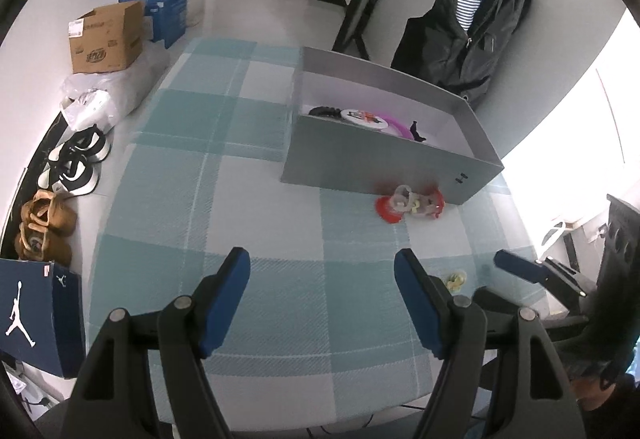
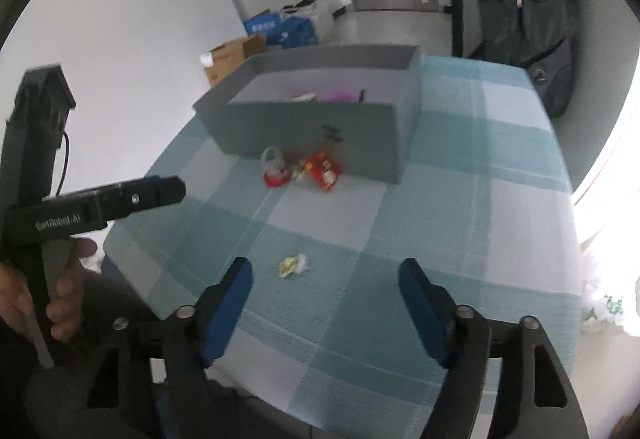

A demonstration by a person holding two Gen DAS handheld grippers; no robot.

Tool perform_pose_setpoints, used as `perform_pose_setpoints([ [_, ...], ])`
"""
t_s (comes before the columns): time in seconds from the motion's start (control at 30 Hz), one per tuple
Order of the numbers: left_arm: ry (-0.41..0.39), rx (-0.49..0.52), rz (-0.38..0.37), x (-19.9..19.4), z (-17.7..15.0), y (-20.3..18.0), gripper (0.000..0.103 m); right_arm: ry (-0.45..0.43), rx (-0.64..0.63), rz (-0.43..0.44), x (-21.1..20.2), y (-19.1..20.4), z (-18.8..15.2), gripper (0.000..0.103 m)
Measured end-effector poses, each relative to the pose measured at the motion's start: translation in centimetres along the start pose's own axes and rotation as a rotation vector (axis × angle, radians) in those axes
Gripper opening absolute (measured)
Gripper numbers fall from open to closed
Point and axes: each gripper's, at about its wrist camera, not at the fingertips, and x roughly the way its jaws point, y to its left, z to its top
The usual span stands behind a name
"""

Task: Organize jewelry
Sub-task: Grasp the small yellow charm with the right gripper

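On a teal-checked surface (image 1: pixel 168 167), a grey box (image 1: pixel 384 159) held a few trinkets, with red-packaged jewelry (image 2: pixel 320 171) lying just in front of it and a small pale piece (image 2: pixel 292 265) nearer the camera. Both the left claw (image 1: pixel 322 271) and right claw (image 2: pixel 326 279) hovered released, grasping nothing.

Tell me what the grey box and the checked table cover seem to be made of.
Grey box: likely cardboard or thin board with a matte finish; its walls are thin, flat and sharply folded, with no shine. Table cover: looks like woven cloth or a woven plastic mat; fine ribbed lines run through its teal and white checks.
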Motion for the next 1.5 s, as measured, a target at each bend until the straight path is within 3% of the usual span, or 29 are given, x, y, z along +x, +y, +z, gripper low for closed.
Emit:
perform_pose_setpoints([
  [0.1, 0.009, 0.015, 0.006, 0.2, -0.2, -0.4, 0.071, 0.002, -0.037, -0.003, 0.5, 1.3, 0.0, 0.069],
  [0.23, 0.018, 0.054, 0.027, 0.2, -0.3, -0.4, 0.071, 0.026, -0.072, 0.002, 1.1, 2.6, 0.1, 0.054],
  [0.37, 0.018, 0.05, 0.027, 0.2, -0.2, 0.0, 0.071, 0.029, -0.077, -0.029, 1.3, 2.8, 0.1, 0.049],
  [0.43, 0.02, 0.035, 0.021, 0.3, -0.1, 0.3, 0.071, 0.033, -0.081, -0.044, 1.3, 2.8, 0.2, 0.038],
  [0.57, 0.024, 0.023, 0.02, 0.4, -0.2, 0.3, 0.071, 0.034, -0.146, -0.114, 1.4, 3.6, 0.0, 0.029],
  [0.63, 0.028, 0.019, 0.012, 0.5, -0.2, 0.4, 0.071, 0.032, -0.172, -0.132, 1.3, 3.9, -0.2, 0.017],
  [0.9, 0.045, 0.017, -0.016, 1.4, -0.2, 0.0, 0.071, 0.008, -0.151, -0.098, 0.6, 3.6, 0.3, 0.016],
  [1.27, 0.05, 0.112, 0.03, 3.6, 1.4, -3.1, 0.069, -0.061, 0.106, -0.077, -1.2, -3.0, 2.5, 0.016],
  [1.3, 0.047, 0.125, 0.042, 3.9, 1.5, -3.4, 0.068, -0.066, 0.119, -0.072, -1.3, -3.5, 2.7, 0.016],
  [1.4, 0.043, 0.143, 0.043, 4.1, 1.9, -3.7, 0.047, -0.065, 0.135, -0.067, -1.3, -4.1, 2.8, 0.016],
  [1.5, 0.043, 0.156, 0.043, 4.2, 2.0, -3.8, 0.047, -0.065, 0.143, -0.052, -1.3, -4.3, 2.9, 0.016],
])
